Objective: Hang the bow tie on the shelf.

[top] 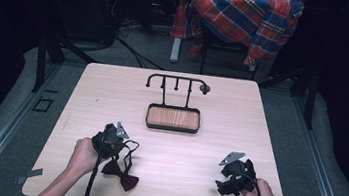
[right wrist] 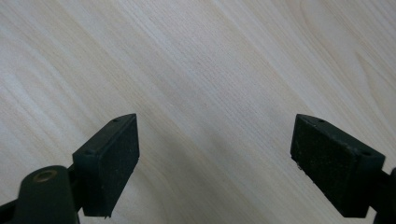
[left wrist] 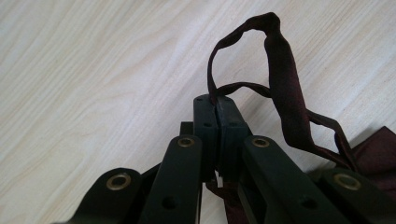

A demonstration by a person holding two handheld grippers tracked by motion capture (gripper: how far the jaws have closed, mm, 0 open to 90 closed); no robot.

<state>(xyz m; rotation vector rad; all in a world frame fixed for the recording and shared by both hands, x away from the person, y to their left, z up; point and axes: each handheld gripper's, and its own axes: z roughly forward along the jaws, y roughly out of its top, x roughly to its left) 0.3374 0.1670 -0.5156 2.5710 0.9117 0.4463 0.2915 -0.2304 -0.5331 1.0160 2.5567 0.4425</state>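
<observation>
Left tool (left wrist: 217, 105) pressed together, pinching the thin fabric strap (left wrist: 280, 70) of a dark maroon bow tie (top: 122, 173). Right tool (right wrist: 215, 154) spread wide above pale wood-grain tabletop (top: 212, 102).

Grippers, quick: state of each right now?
Left gripper: shut on the bow tie strap.
Right gripper: open, holding nothing, above the table.

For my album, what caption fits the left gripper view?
Left gripper pinching the dark red bow tie's strap above the pale wooden table.
</observation>
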